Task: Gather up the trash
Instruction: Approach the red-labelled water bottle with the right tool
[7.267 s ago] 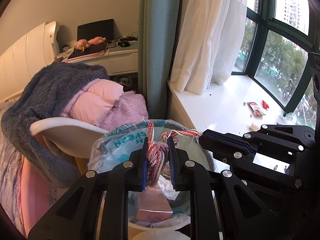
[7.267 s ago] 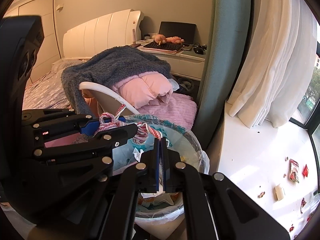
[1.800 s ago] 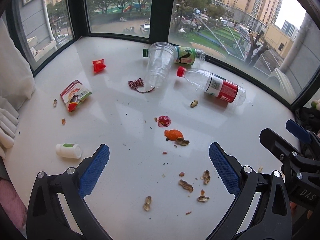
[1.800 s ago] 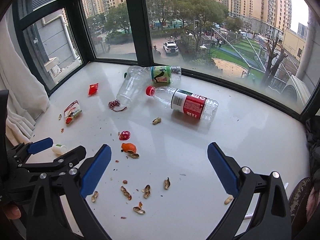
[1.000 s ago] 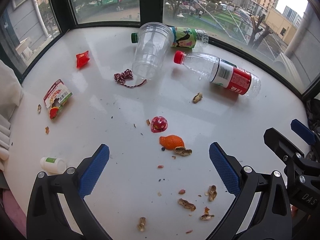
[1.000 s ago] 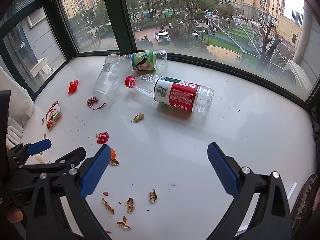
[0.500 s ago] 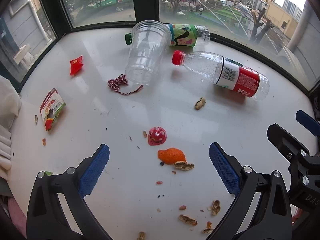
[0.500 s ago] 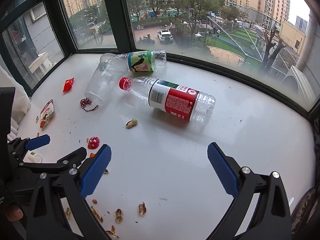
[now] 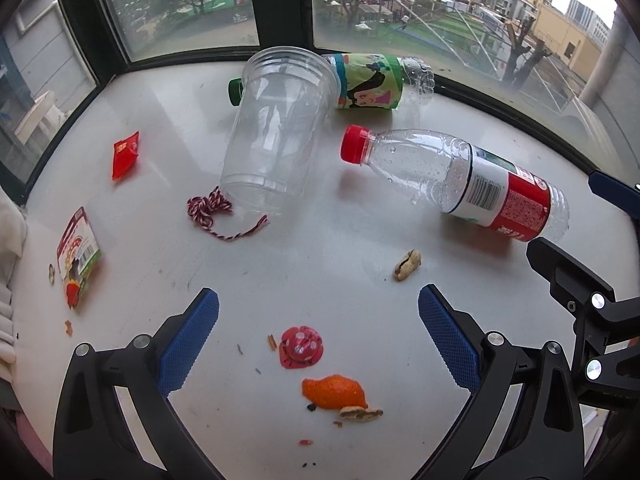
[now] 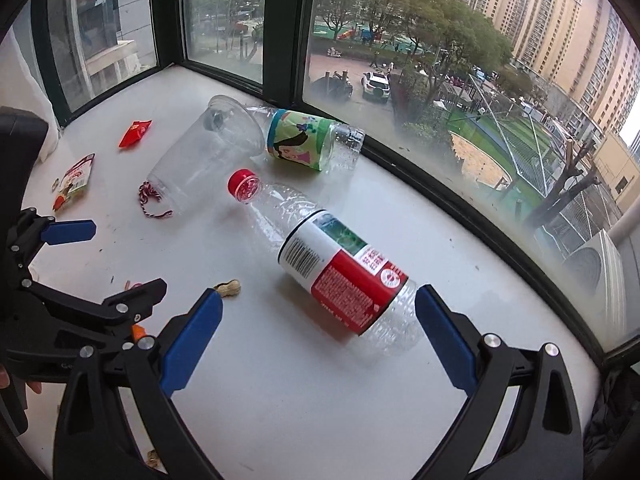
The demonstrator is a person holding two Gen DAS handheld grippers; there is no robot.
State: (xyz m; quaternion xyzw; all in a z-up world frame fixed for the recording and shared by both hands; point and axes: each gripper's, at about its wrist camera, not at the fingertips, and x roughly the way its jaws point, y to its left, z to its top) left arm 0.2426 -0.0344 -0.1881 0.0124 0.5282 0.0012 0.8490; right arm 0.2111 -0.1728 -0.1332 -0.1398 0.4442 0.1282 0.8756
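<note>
both tongs spread wide, nothing between the pads, both hovering over the white windowsill (image 9: 400, 208).

left gripper (image 9: 318, 334) – bottom of the left wrist frame, blue pads (image 9: 188, 344) far apart. in the gap between them: a small red dotted wrapper (image 9: 301, 347), and lower down an orange peel piece (image 9: 334, 392) with a peanut shell (image 9: 360, 413) touching its lower right edge. a whole peanut (image 9: 407, 265) sits right of centre, above the right pad.

right gripper (image 10: 316, 338) – bottom of the right wrist frame, jaws open around the base end of the red-label bottle (image 10: 336, 264); no contact visible. the bottle lies on its side, red cap pointing to the upper left. in the left wrist frame the same bottle is at centre right.

rest of the trash, left wrist frame:
- clear plastic cup (image 9: 276, 132) on its side, upper centre, mouth towards the window
- green-label bottle (image 9: 368, 80) on its side behind the cup, touching or just beside its rim
- red-white string (image 9: 218, 212) at the cup's base, left of centre
- red packet (image 9: 125, 154) at upper left
- snack wrapper (image 9: 77, 256) at far left edge
- small crumbs scattered at the bottom centre

left gripper also shows at the left edge of the right wrist frame, a fingertip of the person's hand (image 10: 16, 384) behind it.
</note>
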